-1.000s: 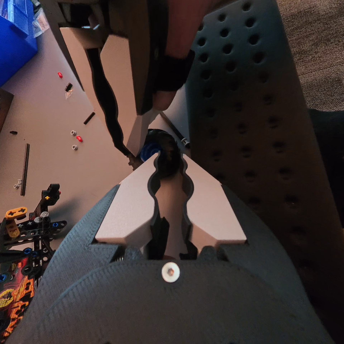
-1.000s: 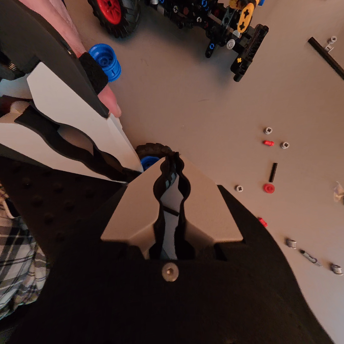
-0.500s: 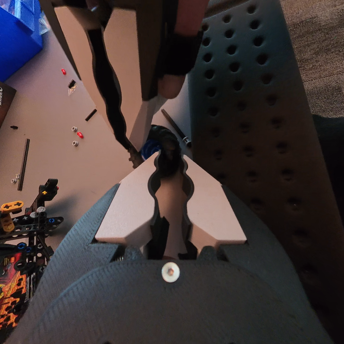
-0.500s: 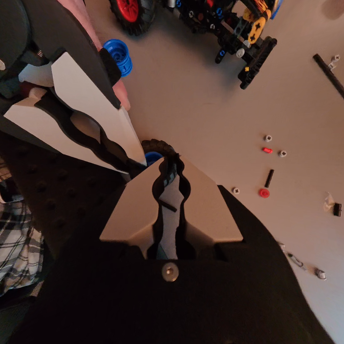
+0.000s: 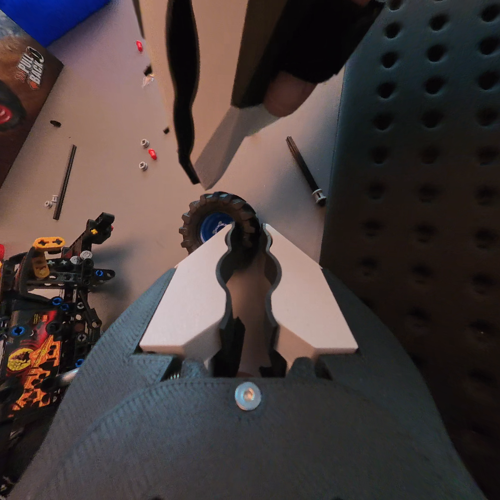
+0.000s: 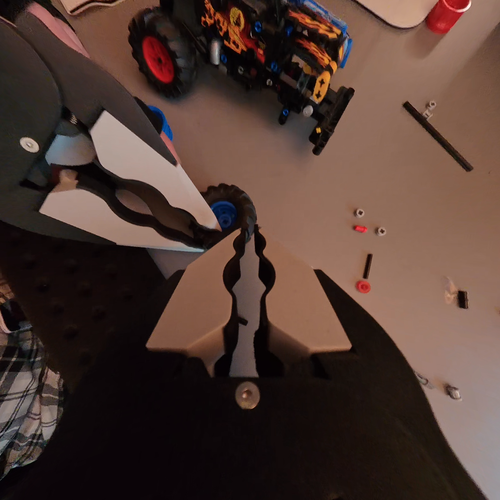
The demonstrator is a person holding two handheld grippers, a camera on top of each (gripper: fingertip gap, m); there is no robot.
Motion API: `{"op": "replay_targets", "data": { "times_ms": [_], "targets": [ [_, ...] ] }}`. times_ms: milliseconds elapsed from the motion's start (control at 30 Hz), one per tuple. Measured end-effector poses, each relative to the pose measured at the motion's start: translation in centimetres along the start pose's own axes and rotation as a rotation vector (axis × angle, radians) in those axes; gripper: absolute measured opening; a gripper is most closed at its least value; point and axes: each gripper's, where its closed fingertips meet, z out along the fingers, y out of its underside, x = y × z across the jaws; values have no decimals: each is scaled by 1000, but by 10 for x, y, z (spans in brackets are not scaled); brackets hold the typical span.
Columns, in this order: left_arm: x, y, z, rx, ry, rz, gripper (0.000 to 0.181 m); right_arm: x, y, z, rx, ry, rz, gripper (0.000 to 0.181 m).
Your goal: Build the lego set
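My left gripper (image 5: pixel 247 230) is shut on a small wheel (image 5: pixel 216 216), a black tyre on a blue rim, pinching the tyre's edge just above the table. In the right wrist view the wheel (image 6: pixel 230 208) sits at the left gripper's tips (image 6: pixel 211 235). My right gripper (image 6: pixel 250 230) is shut and empty, with its tips just short of the tyre. In the left wrist view it (image 5: pixel 196 180) hangs above the wheel, apart from it. The part-built truck (image 6: pixel 257 54) with flame panels and a red-rimmed wheel (image 6: pixel 158 59) stands behind; it also shows in the left wrist view (image 5: pixel 40 297).
A loose blue rim (image 6: pixel 162 121) lies behind the left gripper. A long black axle (image 6: pixel 438 136), red pins (image 6: pixel 359 228), grey bushes (image 6: pixel 381 230) and a second axle (image 5: pixel 305 170) are scattered about. A perforated dark chair (image 5: pixel 419 189) stands right; a red cup (image 6: pixel 446 13) far back.
My right gripper has let go of the tyre's edge and drawn back from it. My left gripper still holds the wheel. More of the truck has come into the right wrist view.
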Motion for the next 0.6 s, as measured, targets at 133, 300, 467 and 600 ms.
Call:
{"op": "replay_targets", "data": {
  "times_ms": [133, 300, 467, 600],
  "targets": [
    [0, -1, 2, 3, -8, 9, 19, -3, -1, 12, -18, -31, 5, 8],
    [-1, 0, 3, 7, -9, -15, 19, 1, -1, 21, -25, -22, 27, 4],
    [-1, 0, 5, 18, -1, -44, 19, 4, 0, 24, -42, -24, 13, 3],
    [-1, -1, 5, 19, 0, -33, 19, 5, 1, 26, -56, -7, 12, 3]
  ]
}}
